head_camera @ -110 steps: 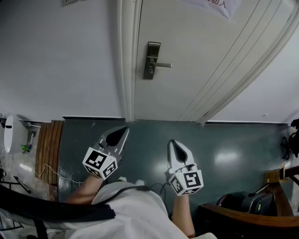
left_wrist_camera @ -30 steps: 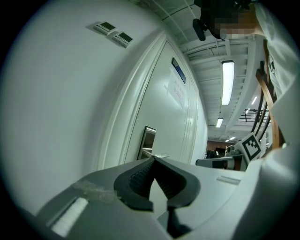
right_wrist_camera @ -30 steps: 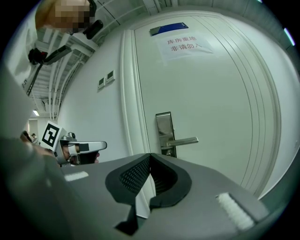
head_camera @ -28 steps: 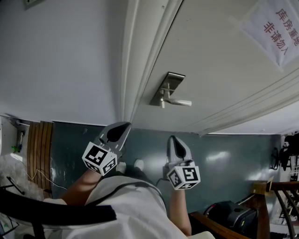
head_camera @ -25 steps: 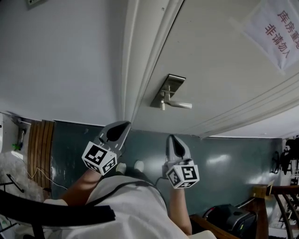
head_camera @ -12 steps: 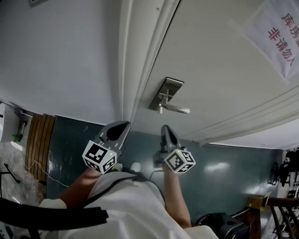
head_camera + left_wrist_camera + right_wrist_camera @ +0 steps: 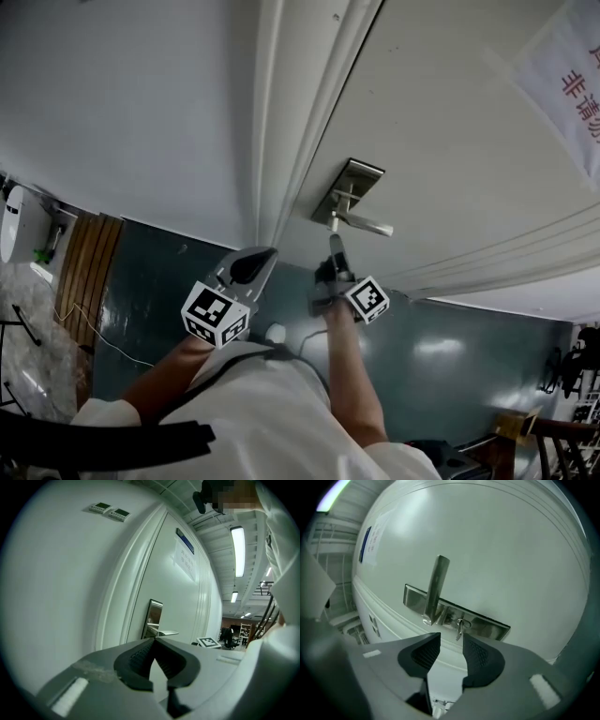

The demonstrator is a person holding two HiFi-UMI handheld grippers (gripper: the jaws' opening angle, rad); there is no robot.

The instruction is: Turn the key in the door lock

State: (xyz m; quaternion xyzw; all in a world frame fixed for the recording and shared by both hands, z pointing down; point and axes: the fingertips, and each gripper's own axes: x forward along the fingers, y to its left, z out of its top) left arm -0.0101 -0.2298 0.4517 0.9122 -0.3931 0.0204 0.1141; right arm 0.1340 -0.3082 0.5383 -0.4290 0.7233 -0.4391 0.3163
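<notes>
Steel plate (image 7: 488, 623) by the white door's (image 7: 497, 550) edge bears one lever (image 7: 436, 585) and one key (image 7: 460, 628). Of two grippers, the right gripper (image 7: 451, 637), jaws just opened and empty, is near the key. The left gripper (image 7: 154, 640), jaws together, stays well apart.

Right tool (image 7: 334, 246) near door lock (image 7: 352, 183)

The left claw (image 7: 265, 252) sits at centre frame in the head view, pointing toward the upper right, jaws closed tip to tip. Just right of it, the right claw (image 7: 333, 237) is rolled on edge. Its jaws have just been opening and stand apart, the gap empty. The left forearm (image 7: 169, 380) and right forearm (image 7: 349, 398) rise from below.
</notes>
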